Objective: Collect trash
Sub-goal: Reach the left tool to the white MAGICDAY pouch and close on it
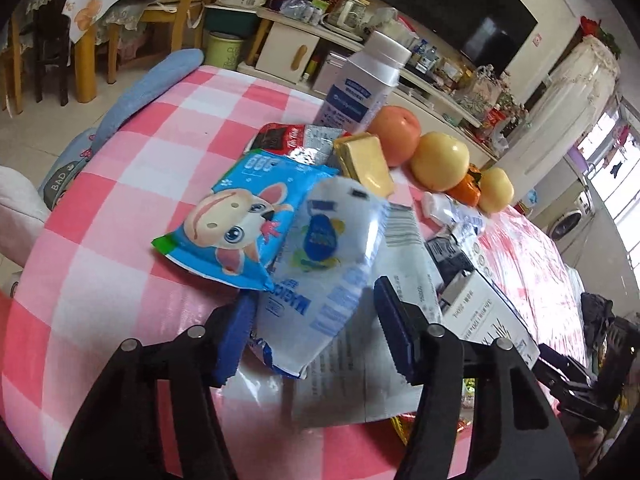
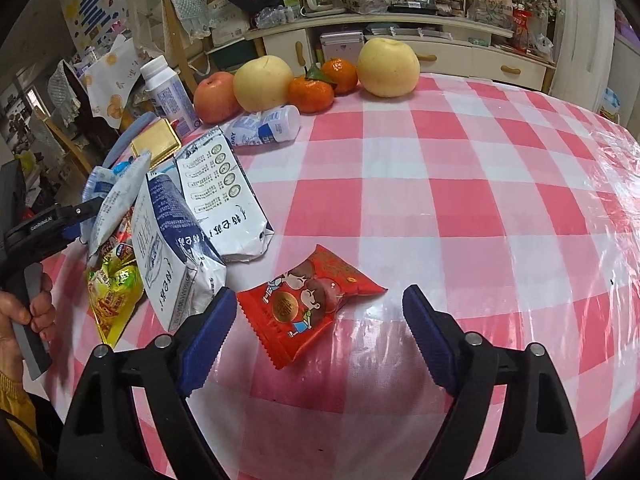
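My left gripper [image 1: 313, 290] is closed on a puffy white-and-blue snack packet [image 1: 320, 248], whose near end bulges up between the blue pads. In the right wrist view this gripper [image 2: 86, 210] sits at the left with the packet [image 2: 116, 200] standing tilted from its tip, and a person's hand [image 2: 24, 312] holds its handle. My right gripper [image 2: 320, 293] is open over a red cartoon snack packet [image 2: 308, 300] lying flat on the pink check tablecloth [image 2: 480, 200]. The packet lies between the jaws; the left pad is close to its corner, the right pad is well apart.
A blue cartoon packet [image 1: 236, 224], two white bags [image 2: 224, 204], a yellow-green wrapper [image 2: 114, 292] and a gold box [image 2: 155, 142] crowd the left. Behind stand an apple [image 2: 216, 96], pears, tangerines [image 2: 310, 94], an upright bottle [image 2: 166, 92] and a fallen one [image 2: 268, 124].
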### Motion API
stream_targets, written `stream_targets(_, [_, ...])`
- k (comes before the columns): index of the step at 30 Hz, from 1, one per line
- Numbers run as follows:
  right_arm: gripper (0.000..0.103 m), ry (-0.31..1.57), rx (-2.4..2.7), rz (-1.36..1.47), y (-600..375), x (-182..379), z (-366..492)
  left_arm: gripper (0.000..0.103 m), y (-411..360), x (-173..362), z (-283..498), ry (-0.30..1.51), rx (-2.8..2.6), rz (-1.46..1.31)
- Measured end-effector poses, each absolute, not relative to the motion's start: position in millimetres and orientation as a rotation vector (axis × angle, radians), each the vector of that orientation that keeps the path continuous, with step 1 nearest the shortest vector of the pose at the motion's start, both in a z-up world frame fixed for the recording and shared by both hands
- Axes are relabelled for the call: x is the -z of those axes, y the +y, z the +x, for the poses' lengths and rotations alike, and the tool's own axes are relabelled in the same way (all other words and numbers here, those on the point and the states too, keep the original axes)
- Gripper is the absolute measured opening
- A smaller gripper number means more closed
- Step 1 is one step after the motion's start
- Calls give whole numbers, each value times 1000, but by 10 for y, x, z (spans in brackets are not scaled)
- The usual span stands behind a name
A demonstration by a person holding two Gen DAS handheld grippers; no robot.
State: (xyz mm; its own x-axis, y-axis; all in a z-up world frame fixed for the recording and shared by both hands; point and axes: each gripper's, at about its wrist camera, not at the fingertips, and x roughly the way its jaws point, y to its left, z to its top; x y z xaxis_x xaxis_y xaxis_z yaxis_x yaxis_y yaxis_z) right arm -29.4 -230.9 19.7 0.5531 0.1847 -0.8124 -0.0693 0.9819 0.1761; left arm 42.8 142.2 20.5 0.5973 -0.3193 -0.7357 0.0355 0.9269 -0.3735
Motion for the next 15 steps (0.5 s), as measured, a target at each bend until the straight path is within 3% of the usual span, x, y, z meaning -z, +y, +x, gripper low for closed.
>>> stream_targets(15, [85,1000,-154,117,-2190,-90,-171,62,1332,-285,339,914,209,-280])
